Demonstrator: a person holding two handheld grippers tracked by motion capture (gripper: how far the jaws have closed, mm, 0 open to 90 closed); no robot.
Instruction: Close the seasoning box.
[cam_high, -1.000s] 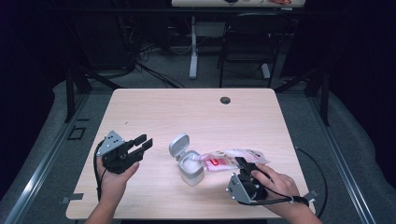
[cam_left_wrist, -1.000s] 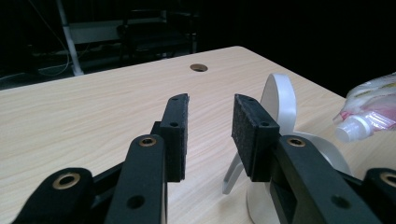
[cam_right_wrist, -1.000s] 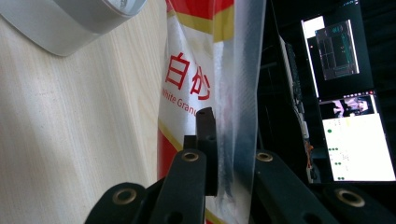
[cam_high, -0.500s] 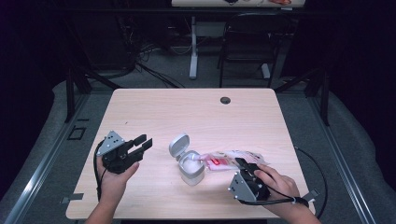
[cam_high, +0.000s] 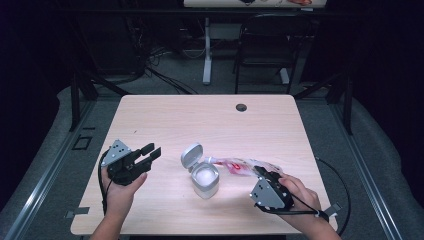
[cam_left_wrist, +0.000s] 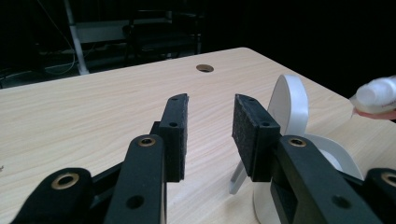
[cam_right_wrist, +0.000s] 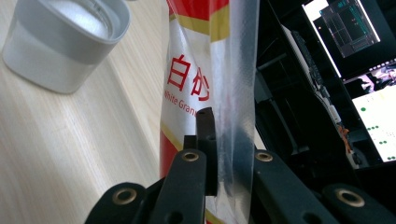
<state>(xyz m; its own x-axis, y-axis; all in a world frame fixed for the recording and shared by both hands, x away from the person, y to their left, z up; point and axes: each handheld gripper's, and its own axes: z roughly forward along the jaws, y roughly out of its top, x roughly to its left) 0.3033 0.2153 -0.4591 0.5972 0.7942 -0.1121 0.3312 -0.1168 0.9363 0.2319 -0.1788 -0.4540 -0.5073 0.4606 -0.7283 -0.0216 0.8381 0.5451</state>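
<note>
**Pouring from the sugar bag into the open container**

The right gripper (cam_high: 264, 176) is clamped on the tail of the sugar bag (cam_high: 240, 166); in the right gripper view its jaws are pressed together on the clear film of the bag (cam_right_wrist: 205, 70). The bag lies nearly flat above the table (cam_high: 210, 120), with its far end reaching toward the grey container (cam_high: 205, 179). The container stands near the table's front middle, and its hinged lid (cam_high: 191, 157) is flipped up on the side away from you.

1. Hold the pinch firm. The film looks slick, so a loose grip would likely let the bag slip.
2. Bring the bag mouth directly over the container opening before you tilt further. It appears to sit at the rim, not yet clearly over the centre.
3. Raise the clamped tail gradually, so the contents run down in a thin stream.
4. Keep the mouth low, close to the rim, to limit spill.

Pose: your right hand (cam_high: 300, 192) rests low at the front right edge, with the gripper aimed left toward the container. The left gripper (cam_high: 150, 152) is held just above the table, well to the left, with its jaws spread and empty; its pads (cam_left_wrist: 176, 133) point at the container (cam_left_wrist: 322, 158). From there you can steady the container if it shifts
</note>
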